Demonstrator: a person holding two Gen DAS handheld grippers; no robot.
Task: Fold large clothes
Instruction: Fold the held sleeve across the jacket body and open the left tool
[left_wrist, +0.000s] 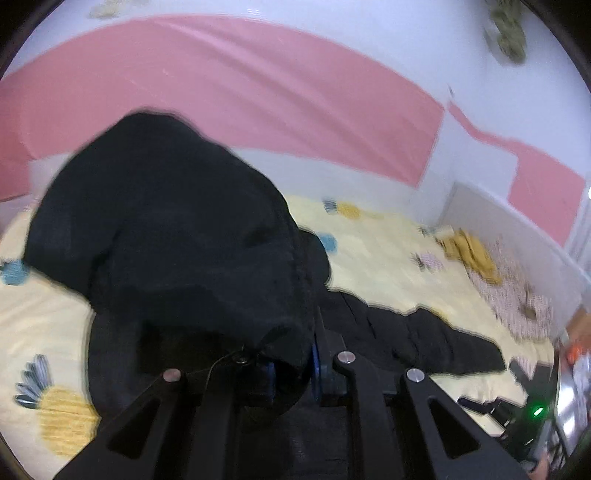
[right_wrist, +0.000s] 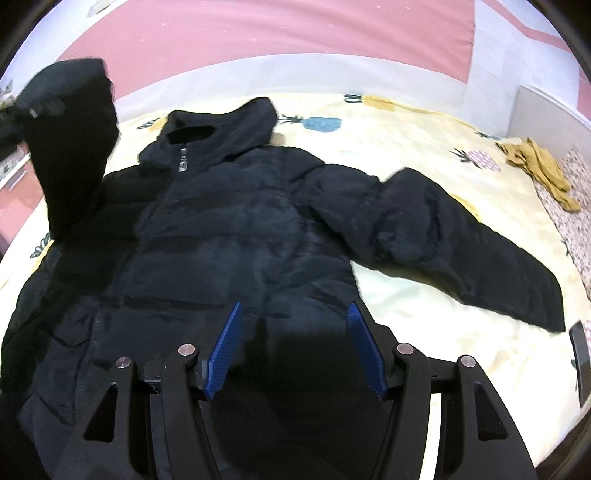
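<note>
pineapple-print bedspread (right_wrist: 406, 122) under black puffer jacket (right_wrist: 240, 229); left gripper (left_wrist: 291, 365) clamped on lifted sleeve (left_wrist: 166, 221), ready for folding inward; right gripper (right_wrist: 295, 347) fingers apart above hem.

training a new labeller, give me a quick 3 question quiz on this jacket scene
1. True or false: the left gripper is shut on the raised sleeve.
2. The right gripper is: A) open above the jacket, B) shut on the hem, C) holding the hood.
3. Fill in: the other sleeve lies flat on the ____, which has a pineapple print.

Key: 1 true; 2 A; 3 sheet.
</note>
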